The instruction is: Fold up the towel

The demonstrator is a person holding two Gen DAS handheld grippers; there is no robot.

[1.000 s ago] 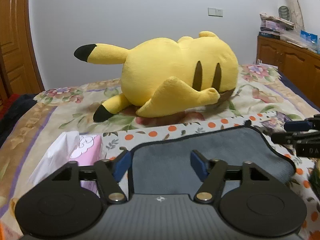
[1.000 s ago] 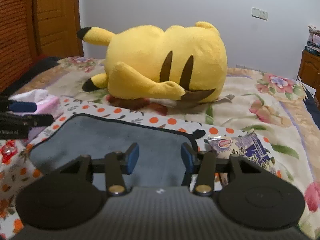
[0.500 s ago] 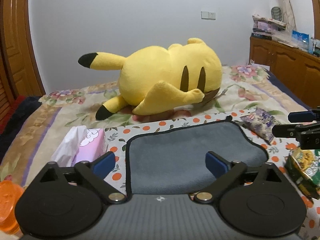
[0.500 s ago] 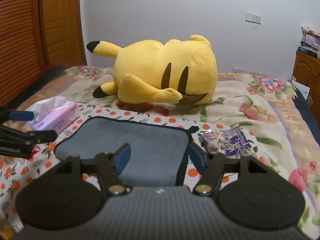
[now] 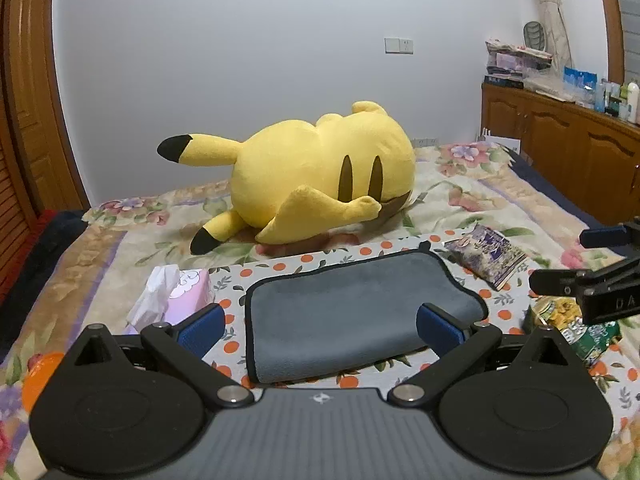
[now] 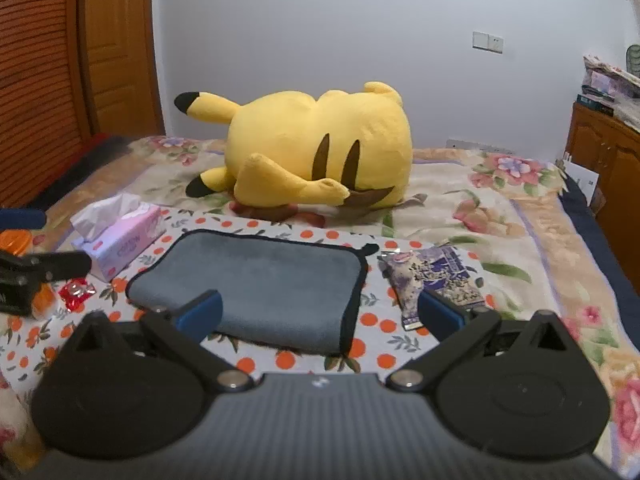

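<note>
While both cameras look across the bed (image 5: 472, 184) at the towel (image 5: 352, 312) (image 6: 256, 280), each catches things the other misses. From the left wrist, a green snack bag (image 5: 576, 328) lies at the right, just under the right gripper (image 5: 576, 268), which enters from that edge; a wooden cabinet (image 5: 560, 148) with clutter on top runs along the right wall. From the right wrist, a small red wrapper (image 6: 76, 290) lies on the dotted cloth (image 6: 384, 340) near the tissue box (image 6: 120, 240), and a slatted wooden door (image 6: 36, 92) fills the left side; the left gripper (image 6: 32, 248) reaches in from that edge. An orange item (image 5: 34, 376) (image 6: 16, 242) shows only partly in both views.

Folded, the grey towel with black trim lies flat on the dotted cloth, between the tissue box (image 5: 188, 296) and a purple packet (image 5: 488, 256) (image 6: 436, 276), in front of the yellow plush (image 5: 320, 184) (image 6: 320, 148).

Both grippers hang level above the near edge of the cloth, pointing toward the plush. The left gripper (image 5: 320, 326) has its fingers (image 5: 202, 328) spread wide, grasping nothing, with the towel's near edge seen between them. The right gripper (image 6: 320, 314) is likewise spread wide and empty, its fingers (image 6: 200, 314) framing the towel's near right corner.
</note>
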